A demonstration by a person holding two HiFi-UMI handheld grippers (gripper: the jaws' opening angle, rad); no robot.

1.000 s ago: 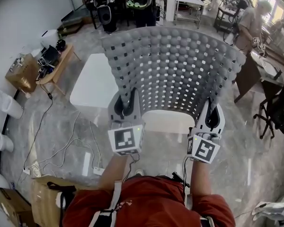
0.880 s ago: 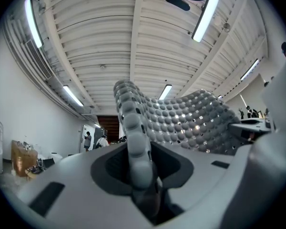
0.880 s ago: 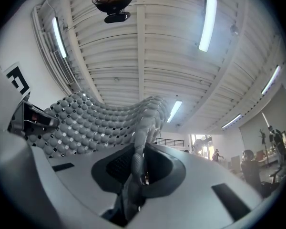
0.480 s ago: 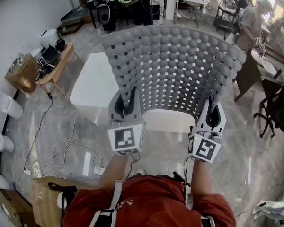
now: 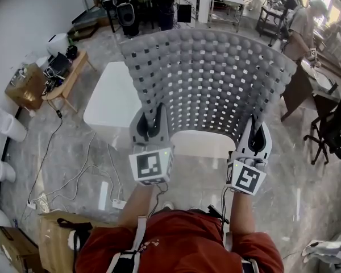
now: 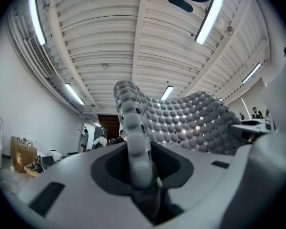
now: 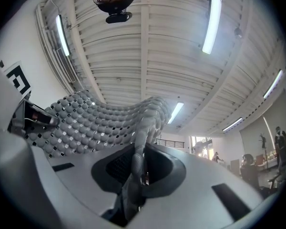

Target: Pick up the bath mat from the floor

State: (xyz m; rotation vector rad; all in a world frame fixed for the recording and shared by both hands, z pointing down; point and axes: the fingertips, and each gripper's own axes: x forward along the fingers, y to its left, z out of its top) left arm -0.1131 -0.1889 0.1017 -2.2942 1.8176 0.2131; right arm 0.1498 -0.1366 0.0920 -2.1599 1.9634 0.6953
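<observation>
The grey bath mat, a grid of rounded bumps with square holes, hangs lifted in front of me, stretched between both grippers. My left gripper is shut on its near left edge and my right gripper is shut on its near right edge. In the left gripper view the mat rises from between the jaws and curves off to the right. The right gripper view has the mat pinched between the jaws and spreading to the left.
Under the mat stands a low white table. Cables trail over the marble floor at left, beside cardboard boxes and a wooden bench. People work at desks at back right, next to a black office chair.
The mat and both grippers hold nearly the same place. Only the people at the back of the room have shifted.
</observation>
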